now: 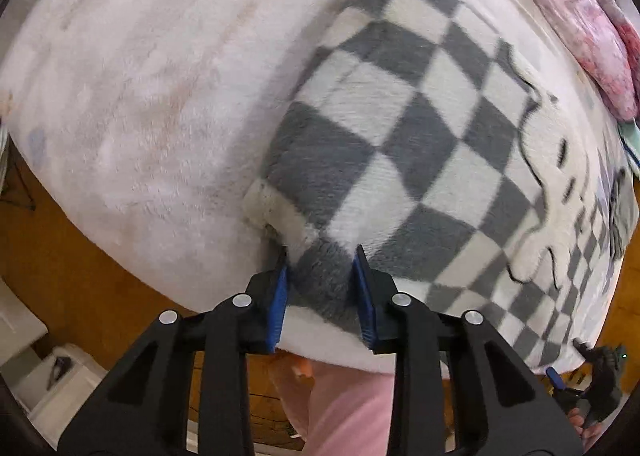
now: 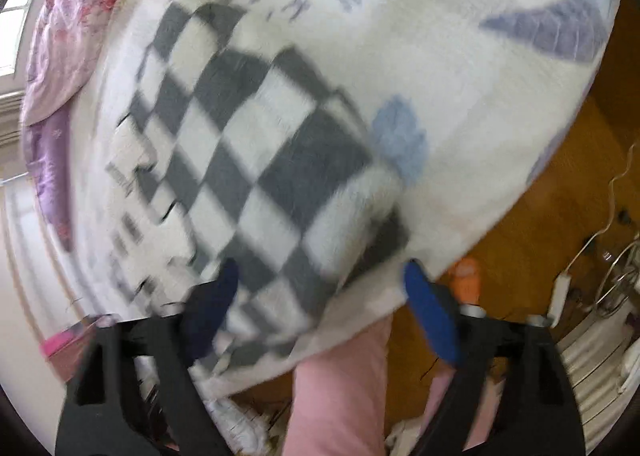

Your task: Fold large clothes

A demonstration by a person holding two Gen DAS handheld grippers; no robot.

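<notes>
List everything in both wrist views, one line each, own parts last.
Fluffy grey-and-white checkered fleece garment: one, spread on the white blanket, near edge between both tongs.
Plush white blanket with pale blue and purple prints: one, covering the bed, hanging over its edge.
Pink floral quilt: one, bunched at the far side of the bed.
Orange-brown wooden floor: below the blanket's edge.
White cable: one, on the floor at right.
Pink trouser legs: the person's, beneath the tongs.
Left tongs: black, blue pads, fleece edge between the pads, contact unclear.
Right tongs: black, blue pads, open, blurred, straddling the fleece edge.
</notes>
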